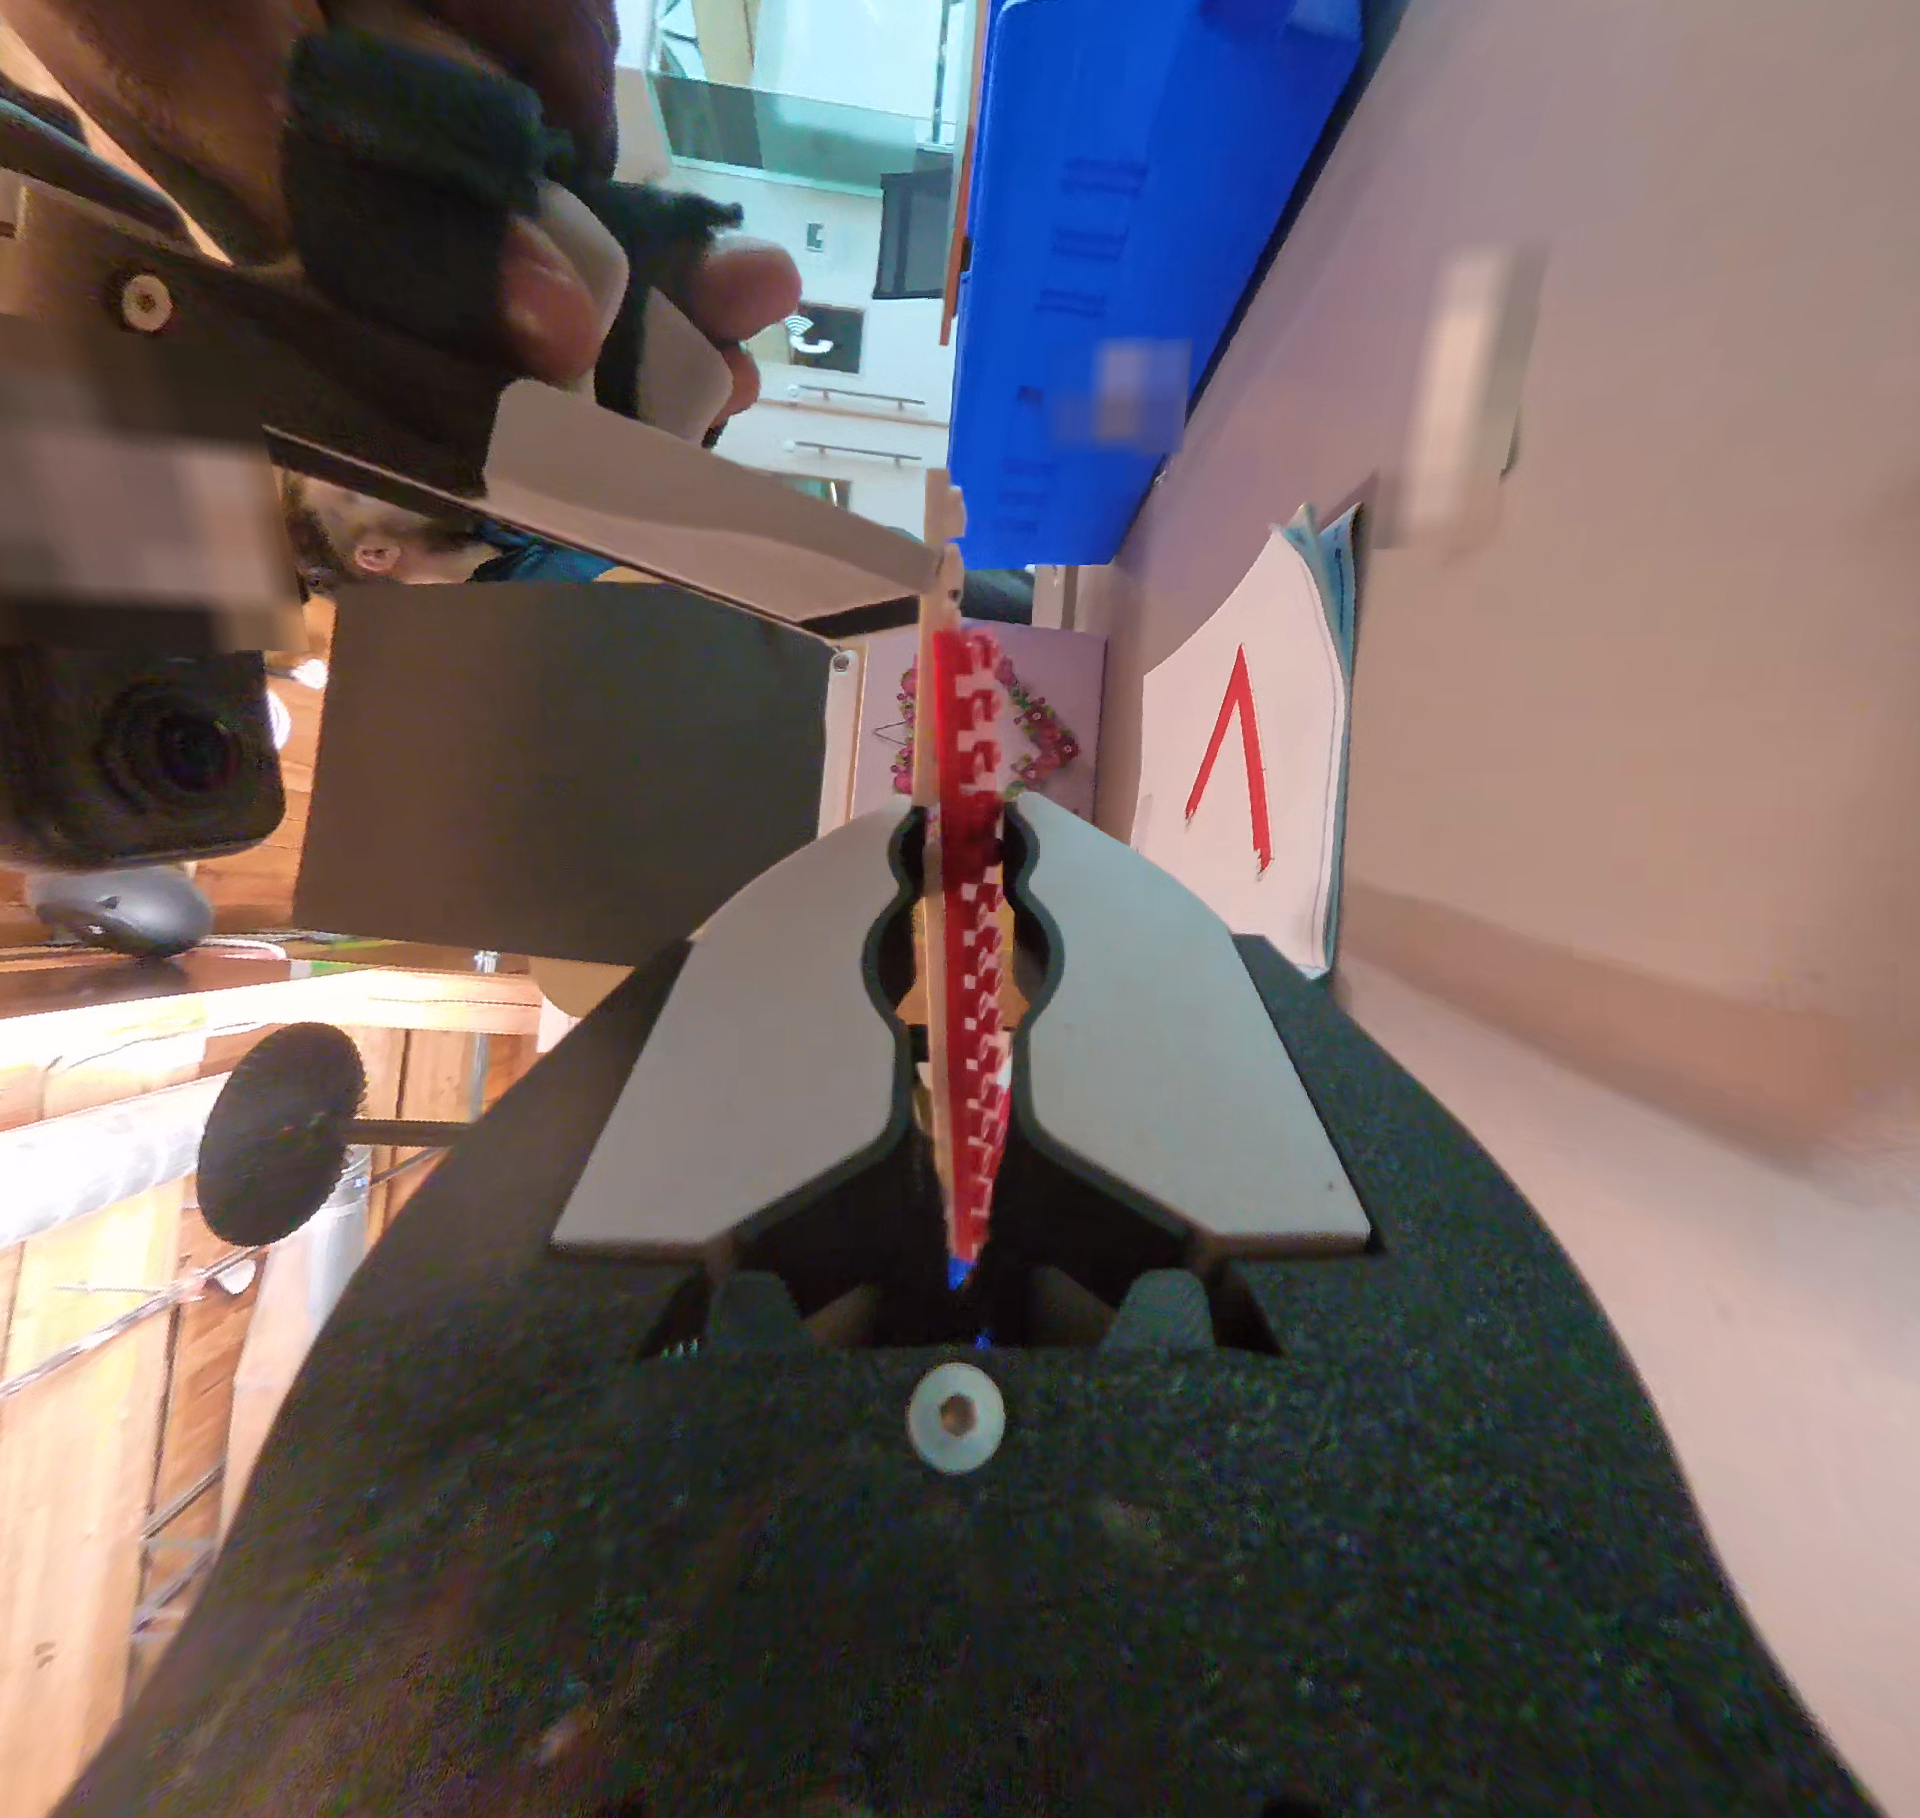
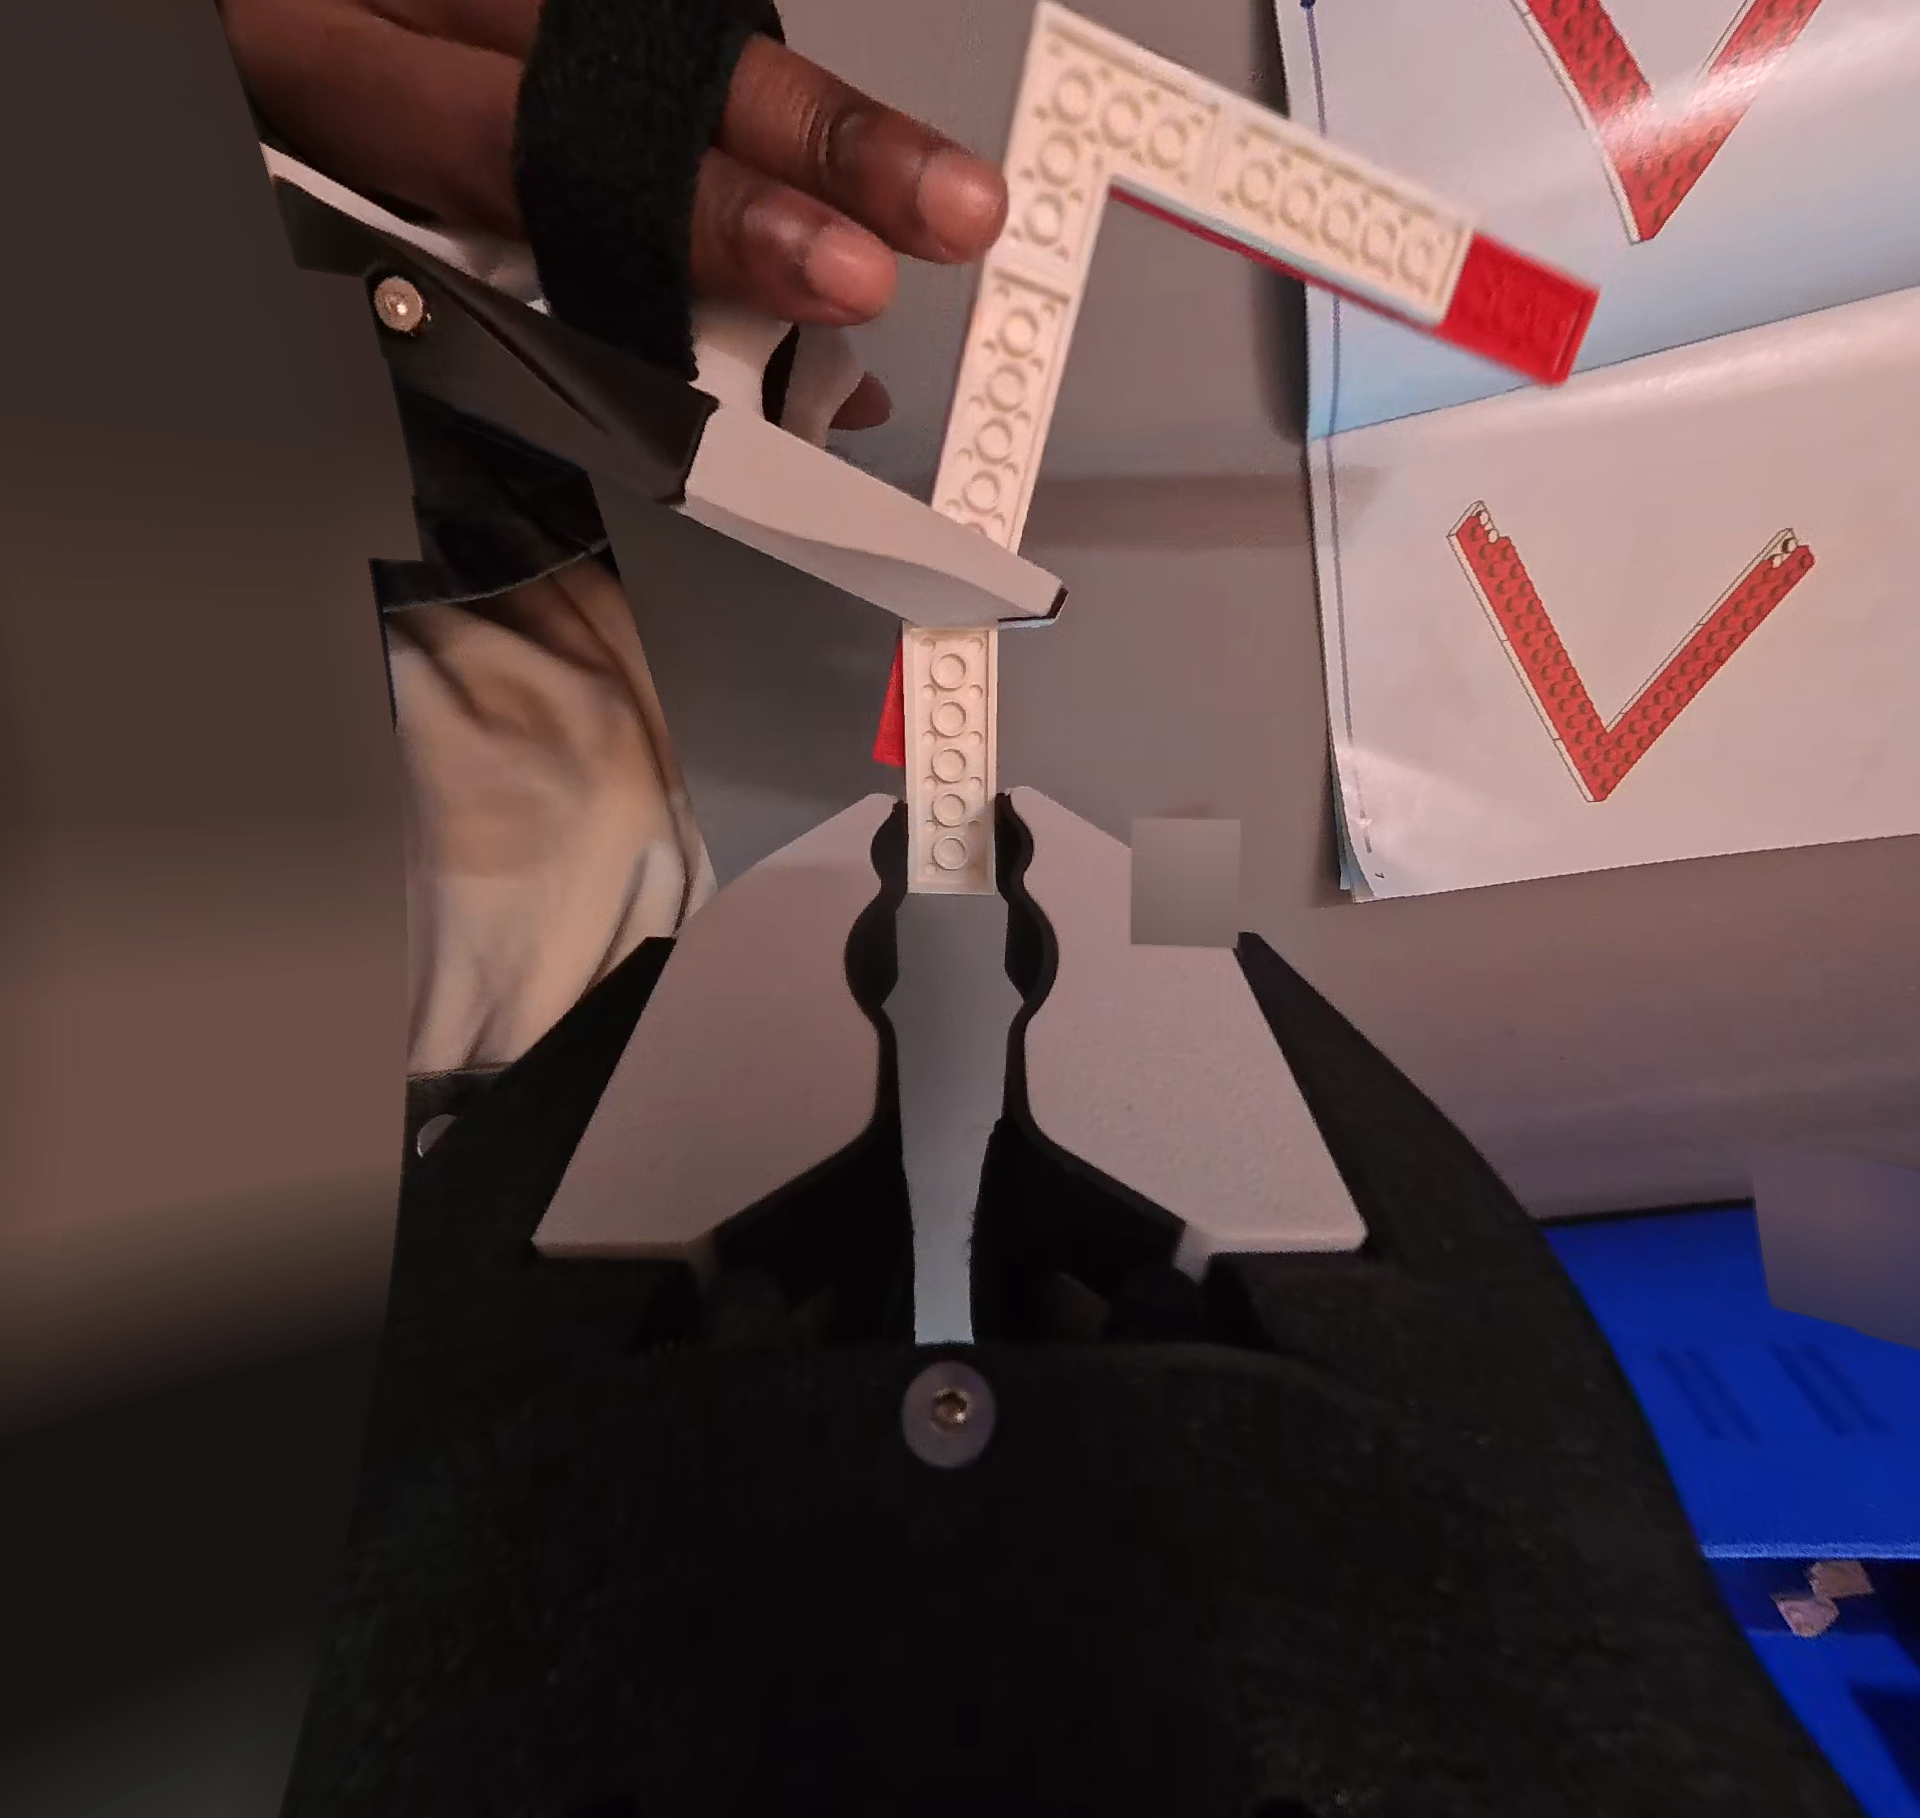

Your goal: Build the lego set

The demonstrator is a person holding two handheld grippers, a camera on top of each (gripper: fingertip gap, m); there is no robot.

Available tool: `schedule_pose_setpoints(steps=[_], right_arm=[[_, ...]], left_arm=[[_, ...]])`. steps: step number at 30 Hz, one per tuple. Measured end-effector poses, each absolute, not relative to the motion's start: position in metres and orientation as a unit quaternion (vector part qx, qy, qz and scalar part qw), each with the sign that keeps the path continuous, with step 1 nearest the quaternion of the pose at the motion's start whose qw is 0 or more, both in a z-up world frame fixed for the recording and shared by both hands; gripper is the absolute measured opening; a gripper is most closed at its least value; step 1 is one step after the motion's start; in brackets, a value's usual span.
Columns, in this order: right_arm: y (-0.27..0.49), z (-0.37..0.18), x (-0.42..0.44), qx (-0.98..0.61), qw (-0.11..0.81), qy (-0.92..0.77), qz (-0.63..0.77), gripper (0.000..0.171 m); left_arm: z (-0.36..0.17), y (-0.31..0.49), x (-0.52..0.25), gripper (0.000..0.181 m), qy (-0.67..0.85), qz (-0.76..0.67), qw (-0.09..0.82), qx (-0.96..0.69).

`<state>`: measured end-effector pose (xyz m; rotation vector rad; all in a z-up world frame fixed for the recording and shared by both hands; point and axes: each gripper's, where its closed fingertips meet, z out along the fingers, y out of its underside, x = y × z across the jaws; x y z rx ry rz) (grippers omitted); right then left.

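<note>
**brickfan:** So where's the build at right now?

**umi_guy:** Partway, I'd say. The L-shaped assembly of white plates over red plates (image 2: 1049, 241) is already clipped together, held up in the air with its underside facing the right wrist camera. The right gripper (image 2: 949, 838) has its jaws closed narrow on the end of one leg, right at the fingertips. The left gripper (image 1: 961, 895) is clamped on the same assembly (image 1: 971, 947) edge-on, the red and white layers sandwiched between its jaws.

**brickfan:** Does it match the instructions?

**umi_guy:** The open instruction booklet (image 2: 1621, 625), off to the right past the right gripper's tips, shows a red V with a couple of small bits at the leg ends. The V itself looks done; whether those end bits are on, I can't tell. My guess is more parts come from the blue plastic bin (image 1: 1143, 241) ahead of the left gripper.
</note>
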<state>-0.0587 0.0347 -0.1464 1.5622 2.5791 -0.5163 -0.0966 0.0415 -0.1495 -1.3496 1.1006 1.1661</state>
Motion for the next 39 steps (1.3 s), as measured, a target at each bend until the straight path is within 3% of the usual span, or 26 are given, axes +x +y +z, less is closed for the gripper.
schedule_pose_setpoints(steps=[8, 15, 39], right_arm=[[0.035, -0.152, -0.060, 0.521, 0.043, 0.835, -0.174, 0.016], [0.035, -0.154, -0.058, 0.525, 0.049, 0.833, -0.170, 0.016], [0.042, -0.170, -0.058, 0.526, 0.028, 0.839, -0.133, 0.016]], left_arm=[[-0.150, 0.043, -0.099, 0.012, 0.456, 0.517, 0.485, -0.538], [-0.151, 0.047, -0.105, 0.008, 0.459, 0.608, 0.415, -0.497], [-0.158, 0.056, -0.104, 0.013, 0.426, 0.580, 0.429, -0.546]])
